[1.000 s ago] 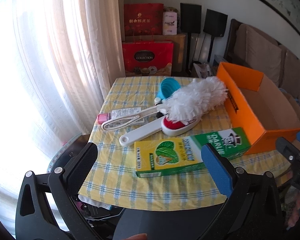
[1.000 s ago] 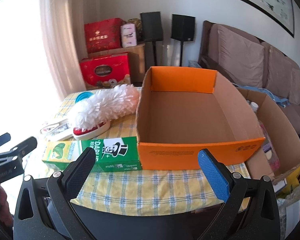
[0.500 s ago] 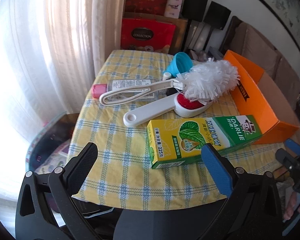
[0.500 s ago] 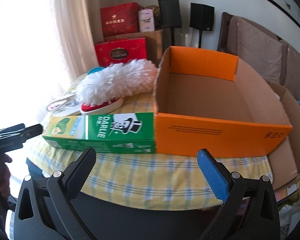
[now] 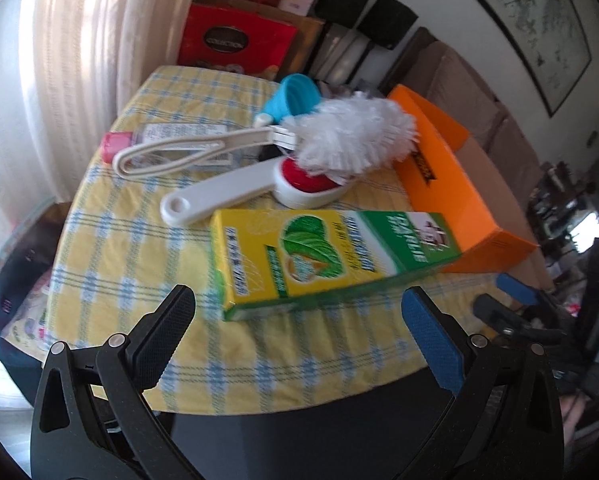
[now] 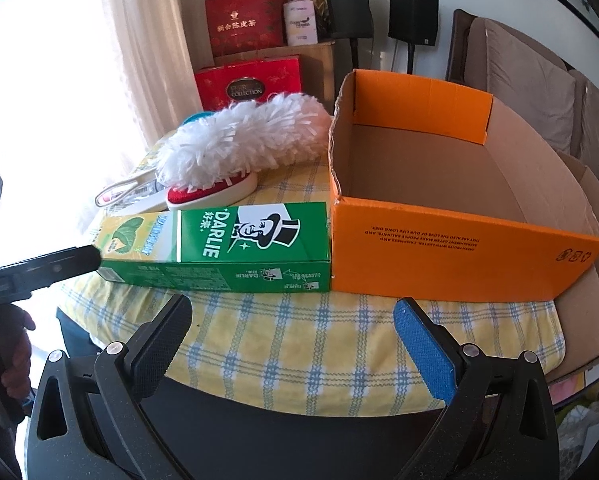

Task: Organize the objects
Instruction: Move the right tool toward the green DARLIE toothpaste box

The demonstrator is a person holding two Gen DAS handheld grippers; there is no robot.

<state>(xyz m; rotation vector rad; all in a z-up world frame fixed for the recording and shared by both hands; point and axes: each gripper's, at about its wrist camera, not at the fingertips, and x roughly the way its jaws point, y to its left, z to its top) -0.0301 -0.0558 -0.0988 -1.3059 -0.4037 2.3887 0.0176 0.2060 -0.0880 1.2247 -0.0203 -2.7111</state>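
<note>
Table (image 5: 111, 240): covered by a yellow-and-blue checked cloth; all items below are set on it.

Toothpaste carton (image 5: 331, 256), green and yellow, marked DARLIE: laid flat on its long side near the front edge. One end is butted against the outer wall of the orange box, as shown in the right wrist view (image 6: 219, 248).

Orange box (image 6: 459, 248): open-topped cardboard, placed at the right side of the table. Nothing is seen inside it.

White duster (image 5: 351, 136): fluffy head rested on top of the red-and-white brush, looped white handle pointed toward the curtain side.

Red-and-white brush (image 5: 259, 188): laid flat just behind the carton, handle with a hole at its end.

Pink-capped tube (image 5: 167, 136): laid flat beneath the duster handle.

Blue cup (image 5: 295, 94): tipped on its side behind the duster.

Left gripper (image 5: 299, 316): fingers are held spread wide, nothing between them; it is poised over the front table edge, near the yellow end of the carton without touching it.

Right gripper (image 6: 291, 328): fingers likewise spread wide and empty, held before the table edge, facing the junction of carton and orange box.
</note>
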